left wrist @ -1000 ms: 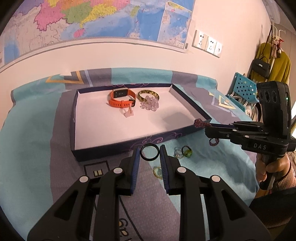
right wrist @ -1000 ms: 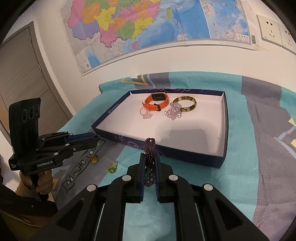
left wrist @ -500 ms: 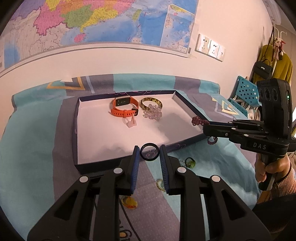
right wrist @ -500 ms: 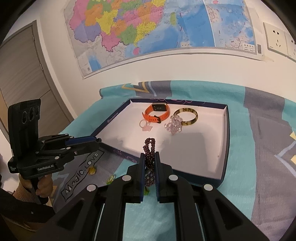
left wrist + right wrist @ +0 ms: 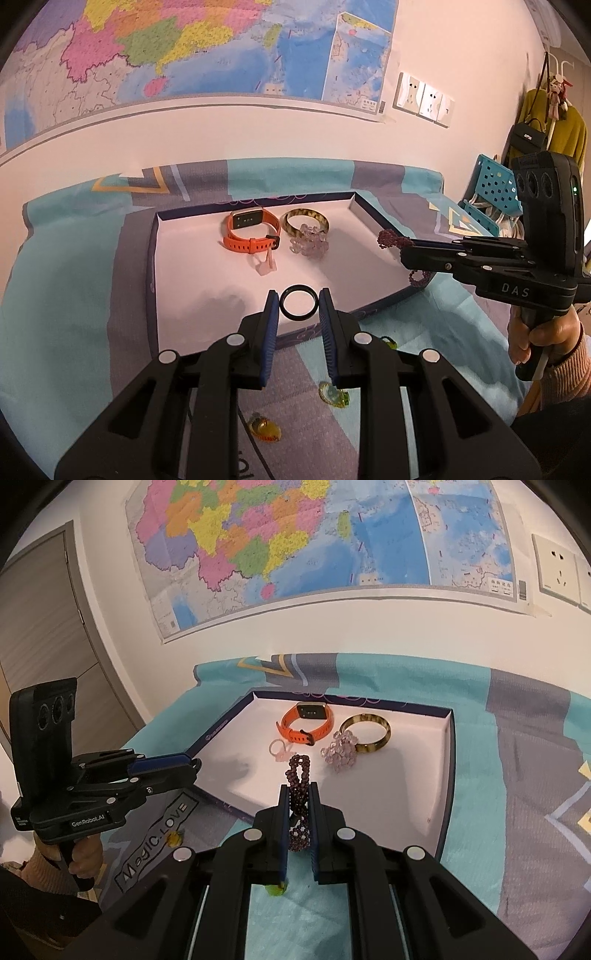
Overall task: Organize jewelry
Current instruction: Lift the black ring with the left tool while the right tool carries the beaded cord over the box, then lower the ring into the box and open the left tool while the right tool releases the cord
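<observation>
My bench (image 5: 74,332) has a blue and gray cloth on it, and the big open box (image 5: 153,280) with the white floor sits in front of both my claws. That box is the biggest worry: its dark wall stands up between my claws and the white floor, so if I go forward too low, a claw could bump the wall and push the whole box away across the cloth. My right claw (image 5: 298,805) is clenched tight on the purple bead bracelet (image 5: 298,775), which sticks up past the tips and hangs down behind them too. The hanging loop could catch on the box wall, I think, and get pulled out of my grip, or drop outside the box. My left claw (image 5: 298,317) is grasping the little black ring (image 5: 298,303) by its two sides, right at the very tips. The ring is thin, round and smooth, so it could pop out if I squeeze more or tip the claw, and then roll off somewhere. Far ahead of both claws, at the back of the box, lie the orange watch (image 5: 251,232), the brown bangle (image 5: 304,221), the clear bead bracelet (image 5: 309,243) and a small pink ring (image 5: 266,265). If I let go too far forward, my things could land on top of them and get tangled. Under and behind my left claw, small yellow and green rings (image 5: 334,395) lie on the cloth, and a low claw could knock them away.
</observation>
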Motion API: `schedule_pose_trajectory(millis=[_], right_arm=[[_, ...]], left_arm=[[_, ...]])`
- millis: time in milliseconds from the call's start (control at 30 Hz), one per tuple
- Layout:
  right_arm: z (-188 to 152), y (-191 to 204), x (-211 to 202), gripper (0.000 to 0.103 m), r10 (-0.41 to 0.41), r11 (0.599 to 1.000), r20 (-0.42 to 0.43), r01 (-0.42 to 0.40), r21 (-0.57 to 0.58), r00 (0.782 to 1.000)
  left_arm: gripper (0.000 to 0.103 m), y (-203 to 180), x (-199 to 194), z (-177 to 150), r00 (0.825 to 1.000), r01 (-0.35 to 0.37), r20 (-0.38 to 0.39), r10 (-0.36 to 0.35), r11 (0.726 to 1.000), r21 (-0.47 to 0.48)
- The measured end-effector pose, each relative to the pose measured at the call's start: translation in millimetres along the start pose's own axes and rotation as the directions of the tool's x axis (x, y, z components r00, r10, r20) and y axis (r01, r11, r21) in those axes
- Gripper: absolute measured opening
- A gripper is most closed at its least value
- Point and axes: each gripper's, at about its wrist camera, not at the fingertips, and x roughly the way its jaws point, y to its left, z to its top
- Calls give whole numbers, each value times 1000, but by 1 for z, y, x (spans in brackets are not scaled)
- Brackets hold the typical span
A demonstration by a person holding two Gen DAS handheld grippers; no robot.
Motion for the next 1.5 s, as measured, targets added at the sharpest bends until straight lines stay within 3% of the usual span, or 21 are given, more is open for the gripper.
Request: schedule_pose_trajectory(millis=[867, 1500], right_arm=[[21, -8, 24, 8, -17, 1000, -7, 17, -4, 1000], [27, -15, 51, 8, -25, 1000, -42, 26, 11, 999]], left_arm=[[22, 6, 22, 19, 999, -35, -6, 35, 999, -10], [22, 10, 56, 25, 996, -61, -60, 60, 998, -18]])
